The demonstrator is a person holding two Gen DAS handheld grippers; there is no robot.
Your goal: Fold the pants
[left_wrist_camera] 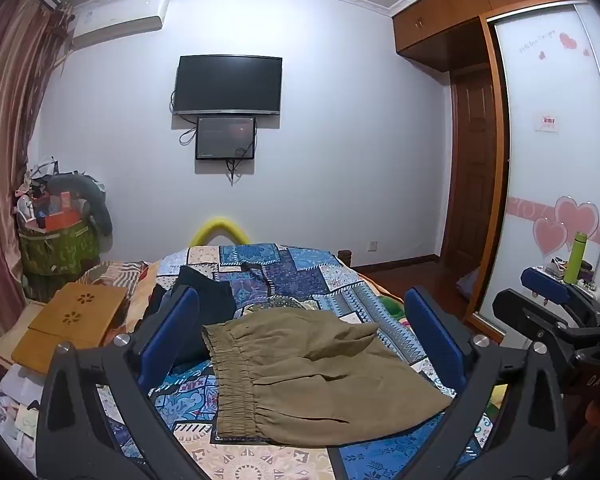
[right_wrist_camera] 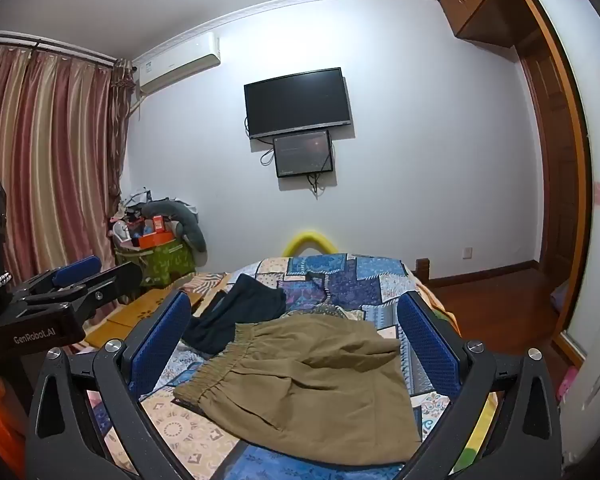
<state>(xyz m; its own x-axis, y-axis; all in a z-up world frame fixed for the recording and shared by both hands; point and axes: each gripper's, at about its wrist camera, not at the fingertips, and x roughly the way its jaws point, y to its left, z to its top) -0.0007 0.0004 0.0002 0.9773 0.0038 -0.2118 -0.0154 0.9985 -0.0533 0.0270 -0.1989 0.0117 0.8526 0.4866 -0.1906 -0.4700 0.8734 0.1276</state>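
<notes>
Filling the lower half of both views, the bed (left_wrist_camera: 300, 268) carries a blue patchwork quilt (left_wrist_camera: 332, 280) running back toward the white wall. On the near part of the quilt lie the olive-brown pants (left_wrist_camera: 320, 368), loosely heaped, with the gathered elastic waistband (left_wrist_camera: 232, 384) on the left side and the cloth spreading out rightward. Just behind them, toward the left, a dark garment (right_wrist_camera: 236, 320) lies crumpled on the quilt. The left gripper (left_wrist_camera: 300, 344) hangs above the pants with its blue fingers (left_wrist_camera: 168, 340) wide apart, holding nothing; the right gripper (right_wrist_camera: 296, 348) hovers the same way, its fingers (right_wrist_camera: 428, 344) also spread and empty.
</notes>
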